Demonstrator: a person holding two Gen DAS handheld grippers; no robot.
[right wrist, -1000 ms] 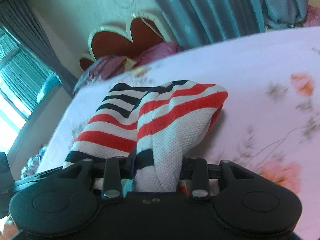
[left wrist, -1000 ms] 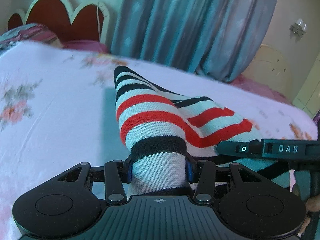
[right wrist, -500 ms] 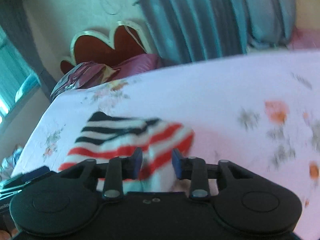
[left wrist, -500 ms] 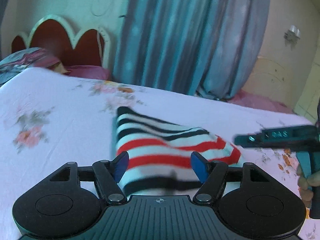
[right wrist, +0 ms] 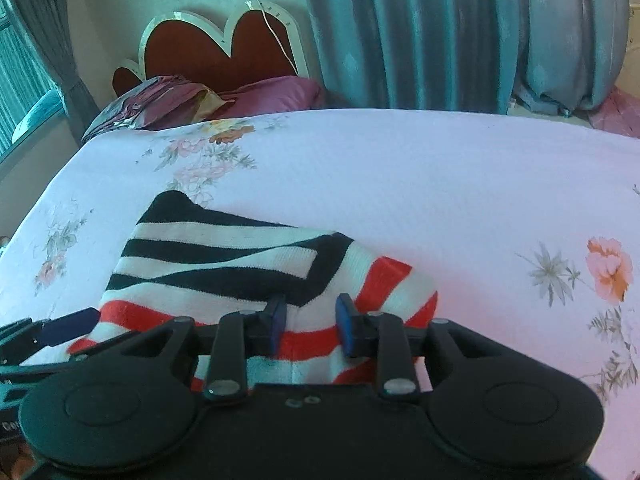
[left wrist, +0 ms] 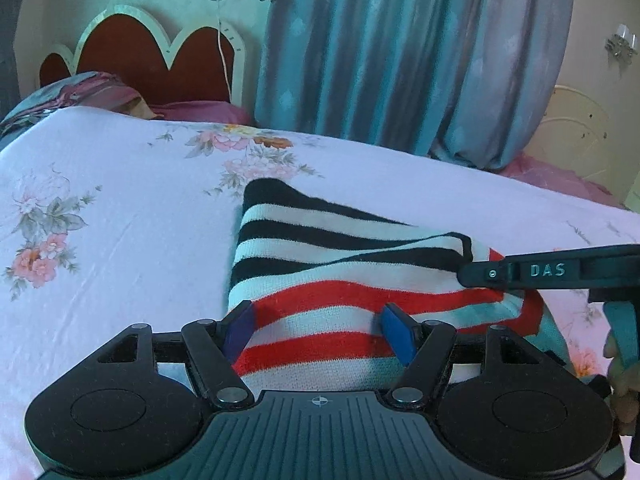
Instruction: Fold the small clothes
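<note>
A small knit garment (left wrist: 340,264) with black, red and white stripes lies folded flat on the floral bed sheet (left wrist: 120,208); it also shows in the right wrist view (right wrist: 224,264). My left gripper (left wrist: 320,332) is open, its blue pads apart over the garment's near edge, holding nothing. My right gripper (right wrist: 310,322) is open over the garment's near right part, empty. The right gripper's finger (left wrist: 548,270) shows at the right of the left wrist view, at the garment's right end. The left gripper's finger (right wrist: 68,326) shows at the left of the right wrist view.
The bed sheet (right wrist: 440,184) spreads wide to the right. A red scalloped headboard (left wrist: 152,60) and purple pillows (right wrist: 224,100) stand at the far end. Blue curtains (left wrist: 400,52) hang behind the bed.
Both grippers were shut on the lifted garment; they lowered it, opened and let go. The garment now lies flat and folded on the sheet.
</note>
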